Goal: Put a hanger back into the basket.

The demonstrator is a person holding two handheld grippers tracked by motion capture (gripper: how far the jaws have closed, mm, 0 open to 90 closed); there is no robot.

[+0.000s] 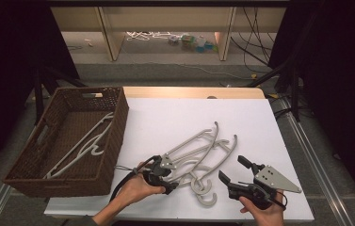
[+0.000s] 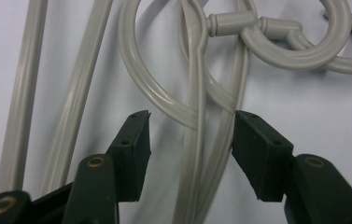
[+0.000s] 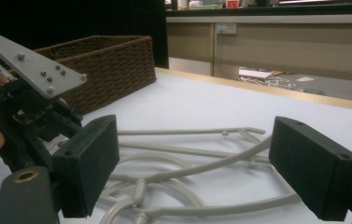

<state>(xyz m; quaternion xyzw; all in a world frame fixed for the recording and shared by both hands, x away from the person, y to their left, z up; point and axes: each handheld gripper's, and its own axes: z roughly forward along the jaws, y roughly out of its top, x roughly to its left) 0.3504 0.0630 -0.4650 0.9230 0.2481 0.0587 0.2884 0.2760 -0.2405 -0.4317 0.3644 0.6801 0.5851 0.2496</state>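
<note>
Left gripper (image 1: 169,184) is lowered onto the pile of grey plastic hangers (image 1: 202,155) lying on the white table (image 1: 165,117), near centre. Its jaws stand about half open, straddling two overlapping hanger arms; the right pad seems to touch one arm, the left pad is clear, with no clamp made. Right gripper (image 1: 231,170), just right of the pile, is spread wide and holds nothing. A wicker basket (image 1: 118,113) at left holds another hanger (image 1: 83,146).

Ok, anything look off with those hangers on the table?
Yes: the hangers lie in a tangled, crossed pile, with hooks interlocked. The left gripper straddles two overlapping arms, so it may lift more than one. The hangers in the basket lie loosely stacked.
</note>
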